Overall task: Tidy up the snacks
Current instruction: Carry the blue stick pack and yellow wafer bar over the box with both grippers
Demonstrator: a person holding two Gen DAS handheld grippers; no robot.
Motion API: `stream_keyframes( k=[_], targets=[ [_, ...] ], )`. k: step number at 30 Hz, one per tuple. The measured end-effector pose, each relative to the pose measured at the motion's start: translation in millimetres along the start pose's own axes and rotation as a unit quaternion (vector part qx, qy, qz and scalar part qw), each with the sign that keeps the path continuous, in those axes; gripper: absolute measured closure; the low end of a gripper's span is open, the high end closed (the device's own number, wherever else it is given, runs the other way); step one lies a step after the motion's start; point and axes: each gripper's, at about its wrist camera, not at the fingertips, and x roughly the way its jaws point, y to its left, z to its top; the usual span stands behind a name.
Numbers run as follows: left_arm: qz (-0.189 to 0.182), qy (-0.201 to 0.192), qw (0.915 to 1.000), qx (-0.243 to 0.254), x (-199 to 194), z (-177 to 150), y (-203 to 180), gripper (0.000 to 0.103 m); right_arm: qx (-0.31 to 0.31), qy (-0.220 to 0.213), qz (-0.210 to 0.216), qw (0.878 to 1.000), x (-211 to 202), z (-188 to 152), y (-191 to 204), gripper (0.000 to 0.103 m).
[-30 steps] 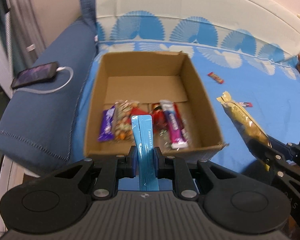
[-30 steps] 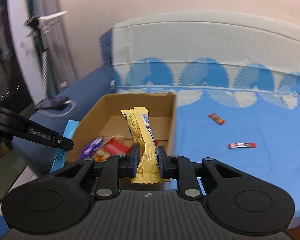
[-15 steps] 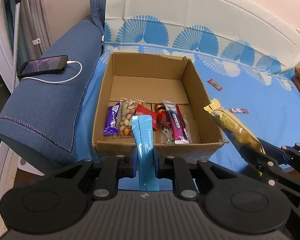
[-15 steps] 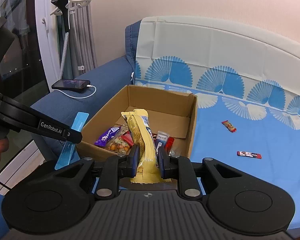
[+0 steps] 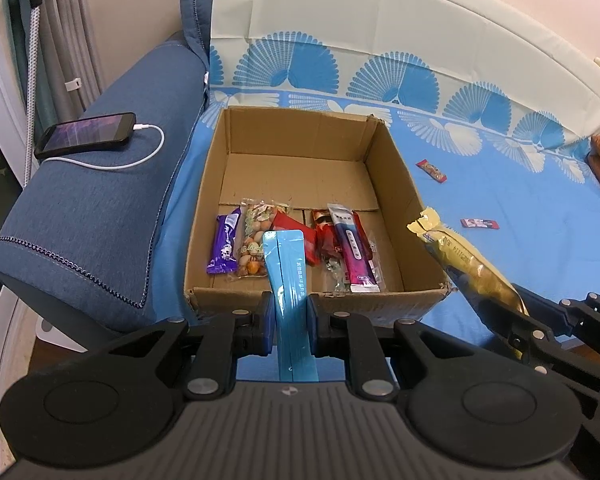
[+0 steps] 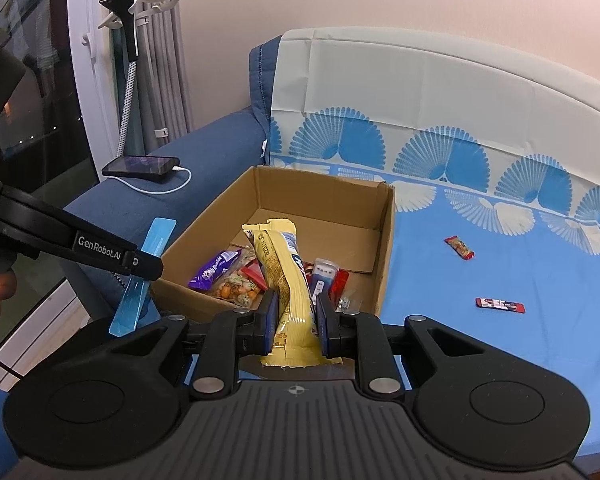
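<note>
Left wrist view: left gripper (image 5: 288, 316) is clamped on a flat blue packet (image 5: 286, 264), gripped low so most of its length sticks forward over the near wall of the cardboard box (image 5: 396, 168). Probably held that way so it can drop flat alongside the others.

Snacks in the box lie side by side along the near wall: purple bar (image 5: 225, 246), nut bag (image 5: 254, 246), red packet (image 5: 294, 234), magenta stick (image 5: 354, 254). Far half of the box floor is bare, so there's room.

Right wrist view: right gripper (image 6: 294, 320) is clamped on a yellow snack bag (image 6: 290, 272), upright, just short of the box's near edge and toward its right corner. Both loads sit staged at the near rim, apart from each other, so neither blocks the other's drop.

Two small snacks are loose on the blue sheet (image 5: 520, 200), right of the box and well apart from it: red candy (image 5: 431, 171) further back, red-and-dark bar (image 5: 480, 223) nearer. Phone (image 5: 86, 134) charging on the sofa arm, left of the box – not part of the job.
</note>
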Motion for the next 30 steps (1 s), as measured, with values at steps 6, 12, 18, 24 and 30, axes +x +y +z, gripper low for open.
stream_keyframes(
  k=[6,12,18,24,30],
  targets=[
    [0.001,0.005,1.0,-0.001,3.7,1.1,-0.3,0.085,0.006,0.004,0.0,1.0,3.6,-2.0,-0.7,0.081],
    [0.001,0.006,1.0,-0.002,4.8,2.4,-0.3,0.085,0.008,0.007,0.0,1.0,5.0,-1.3,-1.1,0.081],
    [0.002,0.005,1.0,-0.006,5.8,4.0,2.2,0.085,0.011,0.005,-0.001,1.0,6.3,0.0,-2.6,0.081],
    [0.006,0.001,0.9999,-0.011,7.4,10.3,8.6,0.085,0.011,0.002,-0.001,1.0,10.2,3.2,-2.2,0.081],
    [0.01,-0.01,0.9997,-0.018,9.3,25.0,16.2,0.085,0.013,0.002,0.001,1.0,19.7,10.3,-4.0,0.081]
  ],
)
